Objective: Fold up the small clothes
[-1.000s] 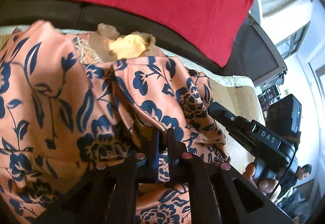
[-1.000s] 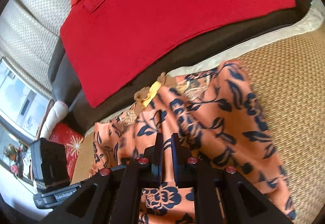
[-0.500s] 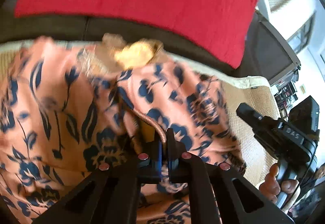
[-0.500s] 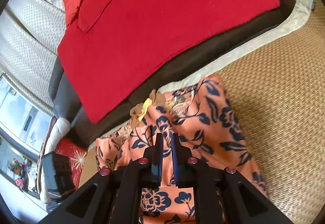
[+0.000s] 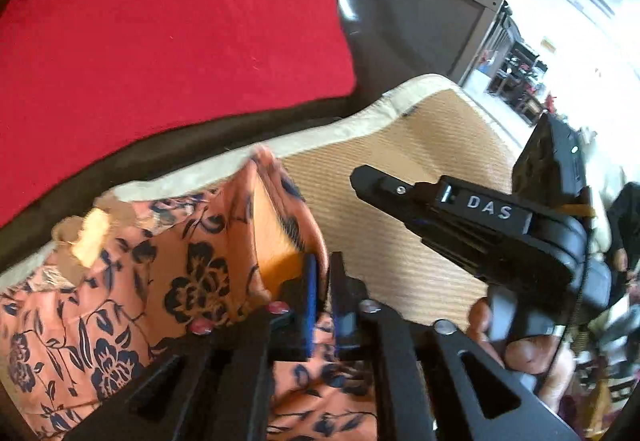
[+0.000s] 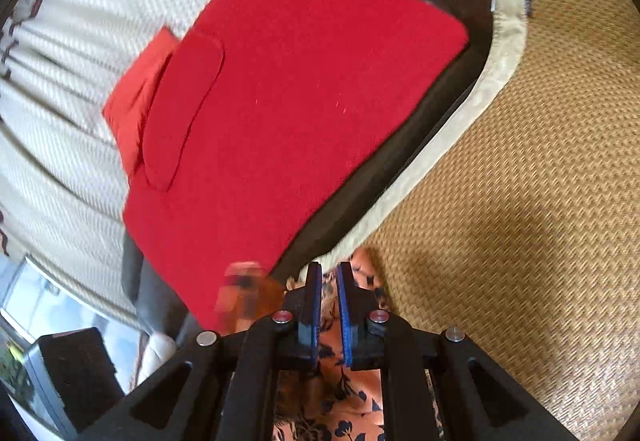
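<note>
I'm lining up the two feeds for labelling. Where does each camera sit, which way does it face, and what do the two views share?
Left wrist: on the left tongs, looking down along them at the floral garment on the woven mat; the right tongs and a hand show.
Right wrist: on the right tongs, facing the red cushion; only its own tongs show, fabric between the blue pads.
Shared: garment, mat, cushion, dark sofa.

garments: 1, floral orange cloth (image 5: pixel 120 305) on woven mat (image 6: pixel 540 181)
red cushions: 1 (image 6: pixel 288 89), behind mat
grippers: 2
</note>
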Motion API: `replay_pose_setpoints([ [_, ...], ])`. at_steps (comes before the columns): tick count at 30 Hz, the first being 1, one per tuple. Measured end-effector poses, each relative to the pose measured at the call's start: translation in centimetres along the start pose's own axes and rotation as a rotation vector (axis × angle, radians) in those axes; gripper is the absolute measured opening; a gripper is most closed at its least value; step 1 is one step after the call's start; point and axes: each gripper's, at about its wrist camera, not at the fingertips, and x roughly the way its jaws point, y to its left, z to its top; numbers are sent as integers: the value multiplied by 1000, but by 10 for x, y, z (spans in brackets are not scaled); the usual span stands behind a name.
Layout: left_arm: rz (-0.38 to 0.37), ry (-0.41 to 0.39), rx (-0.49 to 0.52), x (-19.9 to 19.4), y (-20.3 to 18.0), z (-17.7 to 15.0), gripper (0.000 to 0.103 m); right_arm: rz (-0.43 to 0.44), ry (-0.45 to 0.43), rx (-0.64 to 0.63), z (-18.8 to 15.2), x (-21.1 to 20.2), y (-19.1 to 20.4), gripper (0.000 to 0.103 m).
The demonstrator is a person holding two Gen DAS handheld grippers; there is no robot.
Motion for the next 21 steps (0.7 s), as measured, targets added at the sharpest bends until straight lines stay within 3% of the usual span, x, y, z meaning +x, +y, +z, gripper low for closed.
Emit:
replay_pose_setpoints([
  [1,-13,-14,-28,-9,6,-2,32,-8,-8,1,2,-3,-1,11],
  [2,7,-42,-60,-21,15,-8,59,-14,-6,-3,1,-4,0,11],
  [3,32,-64,-77,-28,21,-12,71,-15,5,-9,1,-4,1,11],
  [4,82,-106,-102,-43,35,-22,71,-14,25,-16,-1,-2,4,11],
  [8,208,-147,-247,-82,108,-60,71,-1,80,-76,-10,7,16,11],
  [11,366,-125,-372,-90,168,-96,71,-3,166,-149,-25,24,31,11],
  [14,474,-102,-450,-93,208,-128,71,-27,243,-224,-41,43,45,11],
  [18,585,-22,-505,-83,246,-160,71,-127,325,-311,-65,71,57,11],
  [21,600,60,-516,-69,267,-179,70,-279,448,-302,-81,105,39,11],
])
